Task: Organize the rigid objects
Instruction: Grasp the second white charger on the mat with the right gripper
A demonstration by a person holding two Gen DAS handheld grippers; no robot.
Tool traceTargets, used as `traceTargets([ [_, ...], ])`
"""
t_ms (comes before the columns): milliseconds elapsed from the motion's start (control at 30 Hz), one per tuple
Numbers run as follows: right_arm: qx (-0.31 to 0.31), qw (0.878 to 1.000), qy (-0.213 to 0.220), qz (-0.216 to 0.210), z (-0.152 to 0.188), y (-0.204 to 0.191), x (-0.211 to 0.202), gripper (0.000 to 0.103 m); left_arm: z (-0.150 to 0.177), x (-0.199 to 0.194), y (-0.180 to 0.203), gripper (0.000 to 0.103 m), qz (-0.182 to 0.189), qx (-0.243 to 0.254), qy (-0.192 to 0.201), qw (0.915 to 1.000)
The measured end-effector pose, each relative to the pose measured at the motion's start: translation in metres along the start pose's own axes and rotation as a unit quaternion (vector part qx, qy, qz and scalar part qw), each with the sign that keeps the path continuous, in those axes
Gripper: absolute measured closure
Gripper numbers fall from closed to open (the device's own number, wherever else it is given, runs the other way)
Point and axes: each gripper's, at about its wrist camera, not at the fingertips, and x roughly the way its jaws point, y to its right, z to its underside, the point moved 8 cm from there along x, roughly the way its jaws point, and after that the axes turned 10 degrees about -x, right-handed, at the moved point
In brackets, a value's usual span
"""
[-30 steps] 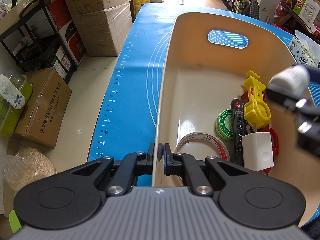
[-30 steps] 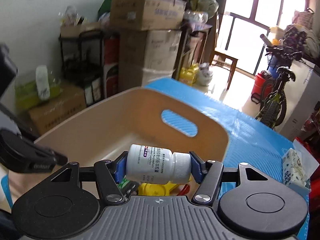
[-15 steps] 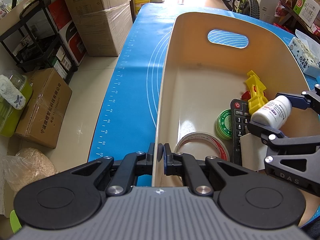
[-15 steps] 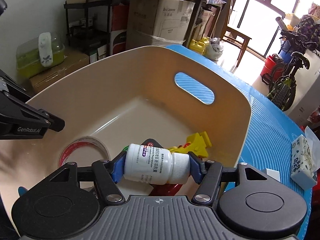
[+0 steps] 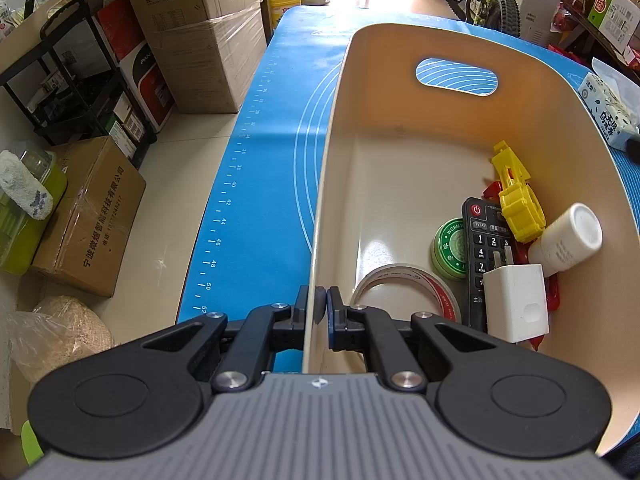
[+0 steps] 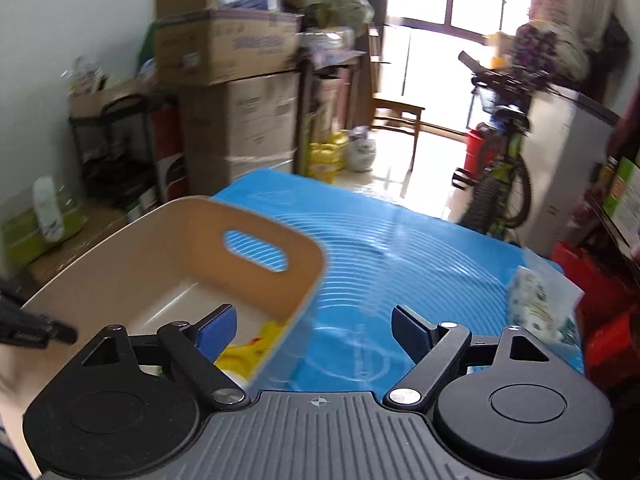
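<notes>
Left tongs (image 5: 322, 309) pinching near wall of beige bin (image 5: 332, 152), one finger inside, one outside. Right tongs (image 6: 314, 326) spread wide, holding nothing, hovering over bin's right rim and blue mat (image 6: 400, 248) on surface; view blurred. White pill bottle (image 5: 568, 240) lying tilted inside bin against right wall, cap facing up-right, resting on pile beside yellow toy (image 5: 518, 200). Remote (image 5: 482, 256), green tape roll (image 5: 450, 250), white charger (image 5: 516, 302), clear tape roll (image 5: 404, 286) sitting in same bin. Tissue pack (image 5: 608, 114) lying on mat outside bin.
</notes>
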Motion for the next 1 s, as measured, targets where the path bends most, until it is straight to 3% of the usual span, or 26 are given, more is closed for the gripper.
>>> traceTargets([
  [100,0.012,0.999,0.007,0.041,0.013,0.032,0.005,0.014,0.000,0.000,0.000,0.094,0.000,0.000,0.000,1.0000],
  [333,0.031,0.994,-0.044,0.099,0.063,0.091,0.045,0.014,0.000,0.000,0.000,0.094,0.000,0.001,0.000,1.0000],
  [700,0.032,0.990,-0.093,0.101,0.105,0.108,0.108,0.014,0.000,-0.001,-0.001,0.094,-0.004,0.006,-0.001,1.0000],
  [1000,0.050,0.987,-0.095,0.118,0.110,0.117,0.135,0.018,0.000,-0.001,0.001,0.094,-0.008,0.010,-0.003,0.9999],
])
